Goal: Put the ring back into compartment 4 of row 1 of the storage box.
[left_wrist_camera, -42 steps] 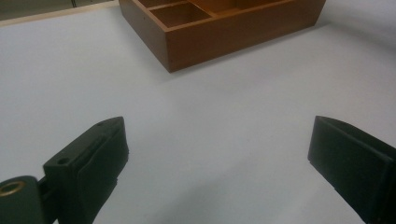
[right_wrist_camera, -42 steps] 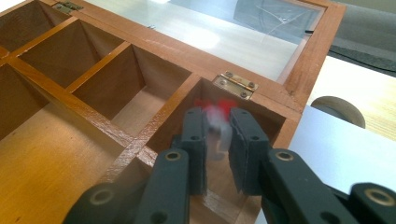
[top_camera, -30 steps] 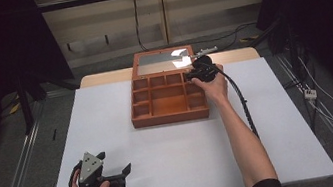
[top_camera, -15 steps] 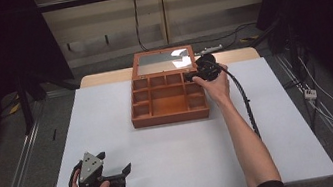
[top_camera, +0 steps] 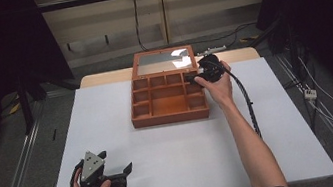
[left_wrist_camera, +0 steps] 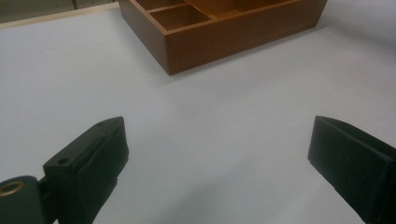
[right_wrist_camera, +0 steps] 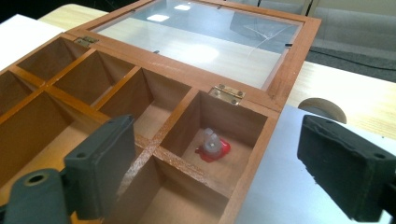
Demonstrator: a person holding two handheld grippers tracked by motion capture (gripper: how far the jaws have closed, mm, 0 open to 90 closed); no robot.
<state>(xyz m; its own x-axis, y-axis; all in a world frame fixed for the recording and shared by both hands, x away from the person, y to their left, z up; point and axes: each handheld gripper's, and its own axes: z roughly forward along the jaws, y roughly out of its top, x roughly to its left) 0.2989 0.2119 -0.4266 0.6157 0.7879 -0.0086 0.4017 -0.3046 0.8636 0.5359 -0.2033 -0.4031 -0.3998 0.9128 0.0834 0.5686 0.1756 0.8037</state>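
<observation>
I see a small red piece (right_wrist_camera: 213,149) in the wooden box (top_camera: 171,118) corner compartment (glass lid (right_wrist_camera: 205,42) open behind); my right gripper (right_wrist_camera: 210,168) fingers have just spread wide above it, holding nothing.

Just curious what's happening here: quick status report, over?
Right gripper jaws just opened, empty. Small red piece lies in wooden box corner compartment. Left gripper open, idle. Nothing in the way.

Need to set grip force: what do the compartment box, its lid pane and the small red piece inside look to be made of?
Box: reddish-brown finished wood by its visible grain, brass-looking hinges. Lid pane: clear glass or acrylic, glossy with reflections. Small red piece: likely plastic, with a translucent whitish top.
</observation>
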